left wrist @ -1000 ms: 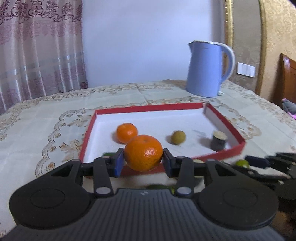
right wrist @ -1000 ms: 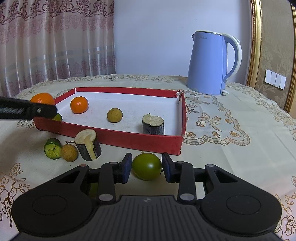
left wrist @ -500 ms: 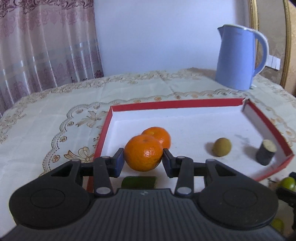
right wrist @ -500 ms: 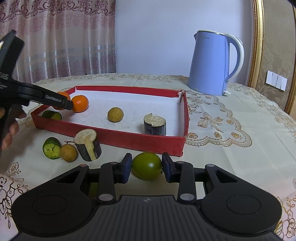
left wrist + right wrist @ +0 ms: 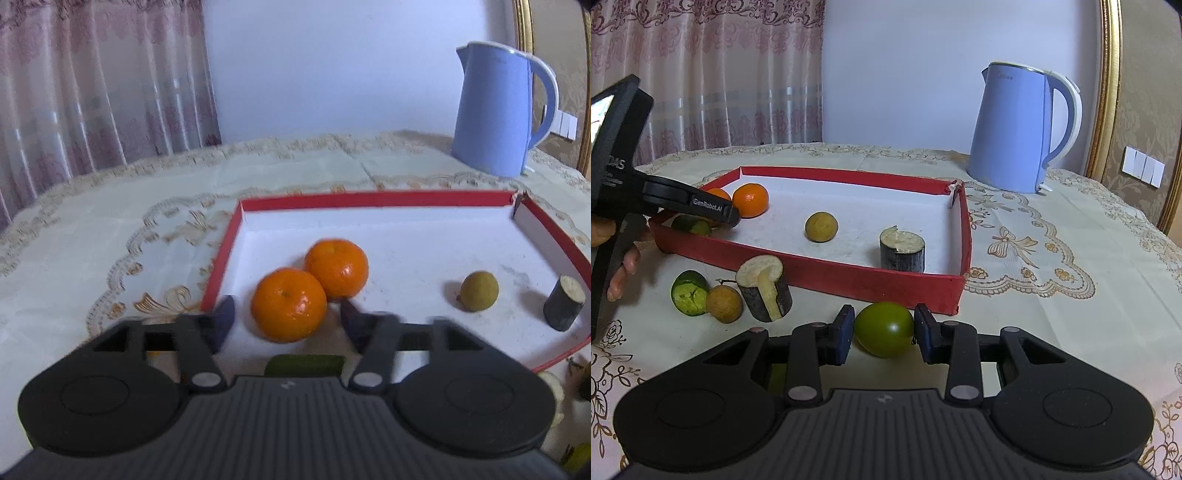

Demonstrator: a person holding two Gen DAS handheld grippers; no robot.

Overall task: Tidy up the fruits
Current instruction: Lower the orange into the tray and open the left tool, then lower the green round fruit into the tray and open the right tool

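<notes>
While my left gripper (image 5: 287,319) jaws are opening, the glossy, dimpled near orange (image 5: 289,309) sits free between them on the white floor of the red-walled tray (image 5: 373,198), touching a second orange (image 5: 336,267). Same tray: round yellow-brown fruit (image 5: 478,290), dark-skinned cut cylinder (image 5: 564,307). Right gripper (image 5: 884,334) clamps a smooth green fruit (image 5: 884,328) on the embroidered tablecloth (image 5: 1052,280), outside the tray.

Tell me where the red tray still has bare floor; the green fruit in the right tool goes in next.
Free: the white floor of the red tray behind the longan and sugarcane stub, up to the far wall, and the gap between them. Crowded: the left corner, with two oranges, a cucumber piece and the left tool, jaws opening.
</notes>
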